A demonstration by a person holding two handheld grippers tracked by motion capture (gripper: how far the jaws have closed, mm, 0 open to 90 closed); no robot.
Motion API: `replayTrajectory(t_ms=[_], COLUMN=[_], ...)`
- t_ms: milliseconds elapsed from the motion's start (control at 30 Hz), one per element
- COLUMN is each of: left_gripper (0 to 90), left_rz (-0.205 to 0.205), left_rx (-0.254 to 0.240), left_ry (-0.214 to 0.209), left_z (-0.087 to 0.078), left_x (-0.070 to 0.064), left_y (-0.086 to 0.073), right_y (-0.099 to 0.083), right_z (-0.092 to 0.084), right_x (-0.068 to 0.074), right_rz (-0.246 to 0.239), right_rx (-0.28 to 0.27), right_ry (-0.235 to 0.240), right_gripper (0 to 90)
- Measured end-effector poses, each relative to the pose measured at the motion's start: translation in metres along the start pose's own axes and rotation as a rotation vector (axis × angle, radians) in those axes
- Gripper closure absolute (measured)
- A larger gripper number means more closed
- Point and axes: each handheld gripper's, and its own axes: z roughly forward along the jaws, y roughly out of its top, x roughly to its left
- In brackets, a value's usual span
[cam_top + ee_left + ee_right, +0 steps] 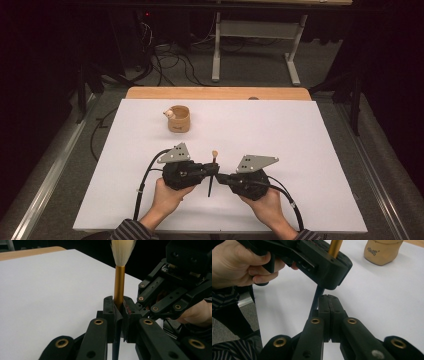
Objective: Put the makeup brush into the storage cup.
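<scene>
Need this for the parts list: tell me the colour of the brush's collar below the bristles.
Gold, on the brush; clearest in the left gripper view.

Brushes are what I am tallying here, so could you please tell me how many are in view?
1. The brush stands between the two grippers near the table's front edge, clamped in the left gripper. The tan cup farther back could hide more; its inside is unclear.

Place: a lab or recording room
Signs: white table [300, 150] under dark surroundings, loose cables on the floor [170, 62], a bare desk frame [255, 45] behind
</scene>
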Motion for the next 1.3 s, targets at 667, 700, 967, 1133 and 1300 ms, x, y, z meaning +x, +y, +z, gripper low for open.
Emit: replayTrajectory(t_ms=[667,700,967,1133,1300], left_gripper=[83.4,83.5,83.5,83.5,83.5], left_rz=[0.02,0.018,0.036,0.034,0.027], left_rx=[-0.015,-0.016,-0.023,-0.031,-0.031], left_ry=[0.039,0.039,0.064,0.066,0.06], left_z=[-0.009,-0.009,-0.011,-0.013,-0.014], left_x=[0.001,0.002,0.001,0.002,0.003], left_y=[0.002,0.002,0.002,0.002,0.003], right_y=[0.001,0.001,0.0,-0.001,-0.002], right_z=[-0.007,-0.008,-0.02,-0.026,-0.031], right_x=[-0.003,-0.003,-0.007,-0.009,-0.014], right_rz=[-0.002,-0.001,0.002,0.019,0.041], right_rx=[-0.022,-0.024,-0.014,-0.019,-0.028], right_ry=[-0.024,-0.022,-0.046,-0.057,-0.075], right_gripper=[75.6,74.9,70.1,64.7,58.0])
